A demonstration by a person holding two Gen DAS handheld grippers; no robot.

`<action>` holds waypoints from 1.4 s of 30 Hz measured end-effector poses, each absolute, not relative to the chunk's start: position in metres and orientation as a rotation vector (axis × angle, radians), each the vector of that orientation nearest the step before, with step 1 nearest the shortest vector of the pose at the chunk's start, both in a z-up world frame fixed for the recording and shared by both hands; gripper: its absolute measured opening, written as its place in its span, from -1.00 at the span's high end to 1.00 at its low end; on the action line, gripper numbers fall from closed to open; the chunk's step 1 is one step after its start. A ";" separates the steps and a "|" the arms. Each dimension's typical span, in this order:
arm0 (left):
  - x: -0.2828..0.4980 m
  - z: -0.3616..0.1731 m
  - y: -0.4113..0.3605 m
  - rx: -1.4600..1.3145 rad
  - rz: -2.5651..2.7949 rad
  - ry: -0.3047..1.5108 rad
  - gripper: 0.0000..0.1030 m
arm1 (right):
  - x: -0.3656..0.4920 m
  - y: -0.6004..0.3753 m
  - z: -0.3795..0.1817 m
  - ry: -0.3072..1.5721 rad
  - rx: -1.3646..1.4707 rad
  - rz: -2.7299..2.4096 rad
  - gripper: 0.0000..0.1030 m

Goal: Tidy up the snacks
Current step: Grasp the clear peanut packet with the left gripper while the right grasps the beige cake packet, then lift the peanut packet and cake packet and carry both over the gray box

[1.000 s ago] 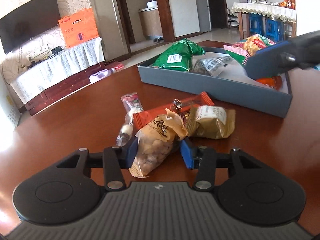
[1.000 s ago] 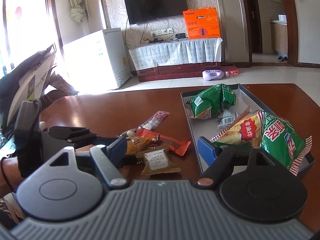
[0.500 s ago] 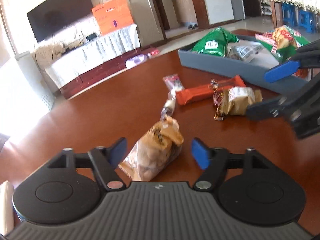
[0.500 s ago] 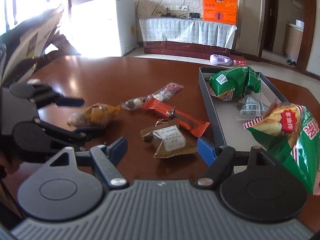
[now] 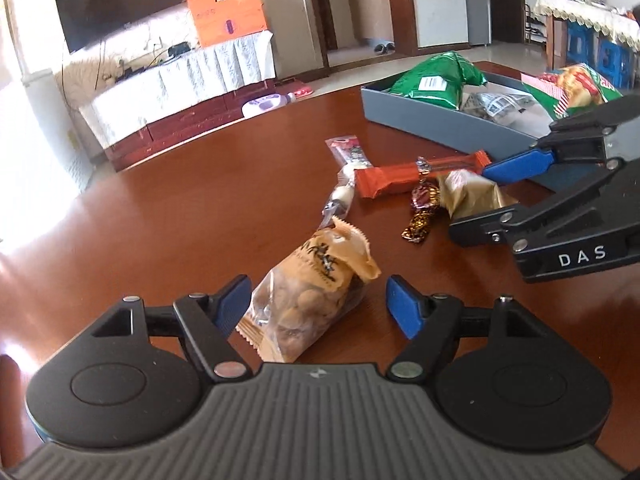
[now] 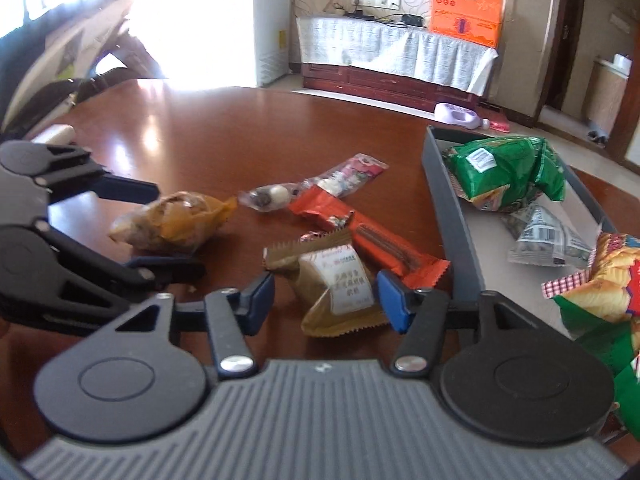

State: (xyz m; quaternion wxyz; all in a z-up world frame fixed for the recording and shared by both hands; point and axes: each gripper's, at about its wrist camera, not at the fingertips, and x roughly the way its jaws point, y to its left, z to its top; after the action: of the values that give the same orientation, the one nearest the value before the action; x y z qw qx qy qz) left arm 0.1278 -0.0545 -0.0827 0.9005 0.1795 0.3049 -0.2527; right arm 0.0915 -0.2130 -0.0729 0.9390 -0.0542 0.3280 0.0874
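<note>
A tan peanut packet (image 5: 316,292) lies on the brown table between the open fingers of my left gripper (image 5: 320,302); it also shows in the right wrist view (image 6: 172,220). My right gripper (image 6: 326,298) is open around a gold-brown pastry packet (image 6: 336,286), also seen from the left (image 5: 472,196). An orange bar (image 6: 368,232), a clear candy strip (image 6: 320,184) and a small dark candy (image 5: 420,216) lie loose. The grey tray (image 6: 452,216) holds a green bag (image 6: 504,172), a grey packet (image 6: 548,236) and a chips bag (image 6: 604,280).
The round table's edge (image 6: 360,98) curves behind the snacks. A TV stand (image 5: 180,84), an orange box (image 6: 466,10) and a white fridge (image 6: 240,24) stand beyond it. A purple bottle (image 5: 266,104) lies on the floor.
My left gripper drew the peanut packet away from the pile toward the left and opened. My right gripper left the chips bag in the tray and came down around the gold-brown packet.
</note>
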 end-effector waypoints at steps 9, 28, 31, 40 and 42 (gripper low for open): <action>0.128 -0.084 -0.057 0.374 -0.515 0.630 -0.55 | 0.091 -0.216 -0.070 0.704 -0.067 0.228 0.13; 0.131 -0.086 -0.052 0.359 -0.487 0.623 -0.55 | 0.092 -0.202 -0.075 0.706 -0.067 0.199 -0.04; 0.128 -0.085 -0.051 0.353 -0.502 0.619 -0.22 | 0.089 -0.201 -0.075 0.706 -0.062 0.204 0.00; 0.122 -0.085 -0.057 0.375 -0.478 0.594 -0.06 | 0.080 -0.202 -0.070 0.695 -0.050 0.204 0.04; 0.122 -0.086 -0.059 0.371 -0.464 0.592 -0.01 | 0.079 -0.202 -0.070 0.697 -0.046 0.198 0.04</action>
State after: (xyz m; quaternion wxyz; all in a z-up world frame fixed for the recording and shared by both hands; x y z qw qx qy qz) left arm 0.1216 -0.0589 -0.0856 0.9134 0.1802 0.2874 -0.2251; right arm 0.0792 -0.2020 -0.0699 0.9349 -0.0227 0.3407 0.0970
